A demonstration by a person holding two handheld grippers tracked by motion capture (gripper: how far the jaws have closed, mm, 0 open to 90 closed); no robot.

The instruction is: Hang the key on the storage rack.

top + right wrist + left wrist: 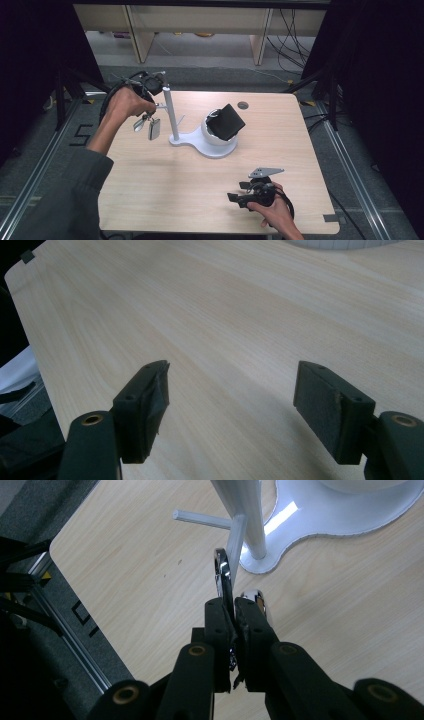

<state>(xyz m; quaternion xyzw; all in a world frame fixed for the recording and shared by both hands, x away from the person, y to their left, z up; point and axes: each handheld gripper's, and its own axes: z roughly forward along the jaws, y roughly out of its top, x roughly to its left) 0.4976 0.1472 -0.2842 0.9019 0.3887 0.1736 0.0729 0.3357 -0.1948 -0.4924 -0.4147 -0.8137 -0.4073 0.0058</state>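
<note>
On the pale wooden worktop (pixel 165 185) we see a white stand with an upright pole and side pegs (pixel 170 116). Our left tongs (pixel 234 611) are clamped on a shiny metal spoon set (pixel 223 575) beside a peg; our right tongs (pixel 230 400) gape empty above the worktop.

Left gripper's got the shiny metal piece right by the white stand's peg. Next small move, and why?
Probably ease the left gripper a little toward the peg so the metal ring lines up with the peg's end. The jaws are shut on the ring, which sits just beside the peg on the white stand, apparently not yet threaded on. The right gripper rests open on the table, away from this.
</note>
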